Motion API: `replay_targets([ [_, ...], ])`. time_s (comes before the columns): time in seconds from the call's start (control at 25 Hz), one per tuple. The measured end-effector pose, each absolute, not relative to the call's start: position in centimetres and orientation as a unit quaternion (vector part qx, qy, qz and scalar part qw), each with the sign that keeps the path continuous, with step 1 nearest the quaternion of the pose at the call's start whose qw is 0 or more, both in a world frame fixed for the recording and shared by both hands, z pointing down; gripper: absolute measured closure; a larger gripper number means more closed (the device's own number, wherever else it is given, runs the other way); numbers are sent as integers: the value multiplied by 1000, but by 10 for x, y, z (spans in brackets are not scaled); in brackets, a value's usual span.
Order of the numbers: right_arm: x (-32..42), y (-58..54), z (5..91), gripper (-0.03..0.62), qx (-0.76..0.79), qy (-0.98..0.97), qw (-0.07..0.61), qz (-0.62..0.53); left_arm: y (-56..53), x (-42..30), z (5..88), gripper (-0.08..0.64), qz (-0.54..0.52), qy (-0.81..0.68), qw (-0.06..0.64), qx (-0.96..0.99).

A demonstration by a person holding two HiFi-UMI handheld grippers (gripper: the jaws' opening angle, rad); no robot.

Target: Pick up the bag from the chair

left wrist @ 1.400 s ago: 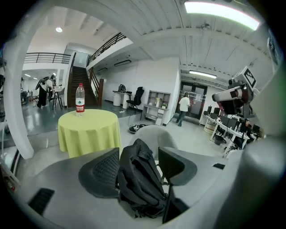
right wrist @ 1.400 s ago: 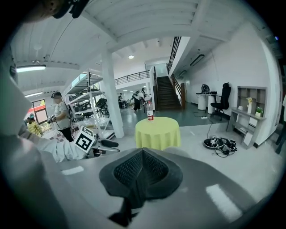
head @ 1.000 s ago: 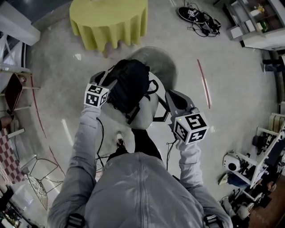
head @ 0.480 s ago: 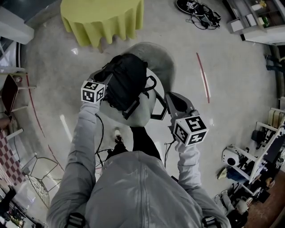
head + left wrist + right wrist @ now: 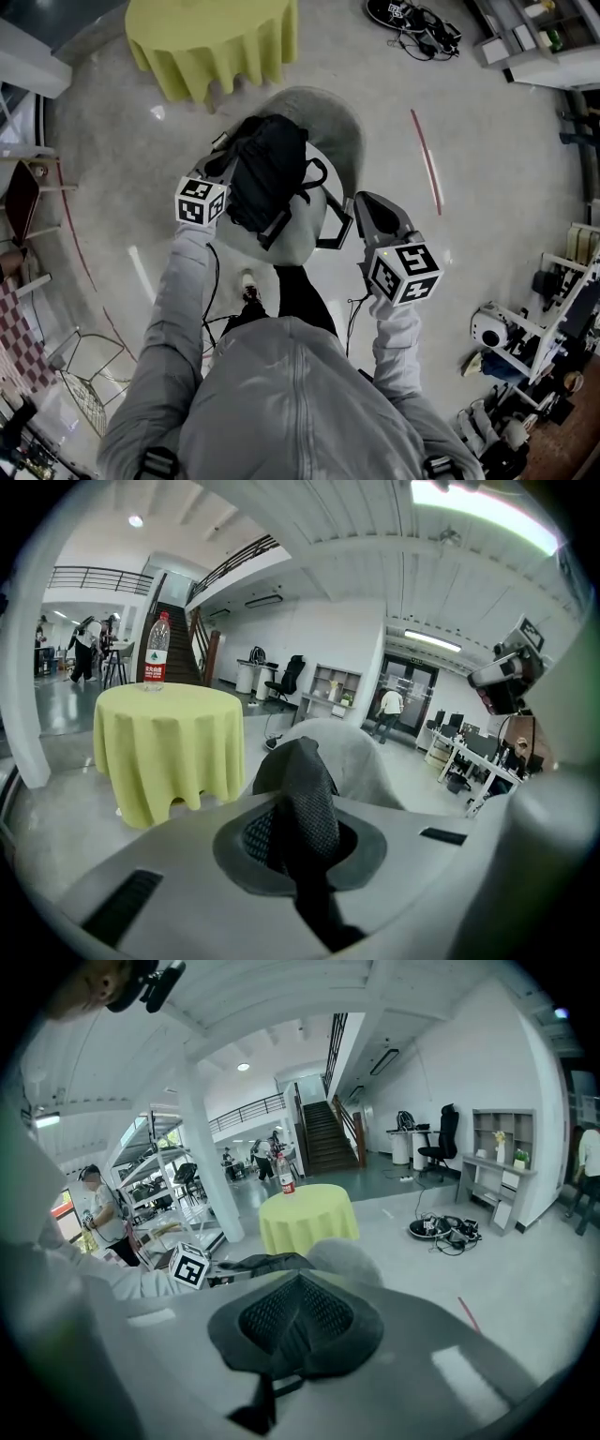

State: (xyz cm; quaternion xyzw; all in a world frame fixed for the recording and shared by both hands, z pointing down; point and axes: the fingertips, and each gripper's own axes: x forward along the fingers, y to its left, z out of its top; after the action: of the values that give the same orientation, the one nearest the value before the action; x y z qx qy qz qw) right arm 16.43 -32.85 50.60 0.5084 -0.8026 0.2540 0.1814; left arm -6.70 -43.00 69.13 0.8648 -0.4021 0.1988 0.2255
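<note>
Bag (image 5: pixel 267 173) is black, soft and floppy, probably light; it should sag and swing when lifted, so the straps look a better hold than the slack body. It sits over the chair (image 5: pixel 330 124) seat, in front of the backrest; whether it is clear of the seat I cannot tell. Left gripper (image 5: pixel 221 167) is at the bag's left edge, over the chair's left side, jaws clamped on the left strap (image 5: pixel 305 808). Right gripper (image 5: pixel 364 211) is off the chair's right side, pinching the right strap (image 5: pixel 336 228), which runs back to the bag
</note>
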Motion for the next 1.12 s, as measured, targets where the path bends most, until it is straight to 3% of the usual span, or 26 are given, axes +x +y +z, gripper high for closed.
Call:
replay_targets([
  [0.48,192,-290,479,581,550,-785,152,239,-393,-31,600,552,140,-400,161,891],
  [1.12,180,-263,399,581,578,-794,112,152,-356,-85,420,554,67,-433,73,896],
])
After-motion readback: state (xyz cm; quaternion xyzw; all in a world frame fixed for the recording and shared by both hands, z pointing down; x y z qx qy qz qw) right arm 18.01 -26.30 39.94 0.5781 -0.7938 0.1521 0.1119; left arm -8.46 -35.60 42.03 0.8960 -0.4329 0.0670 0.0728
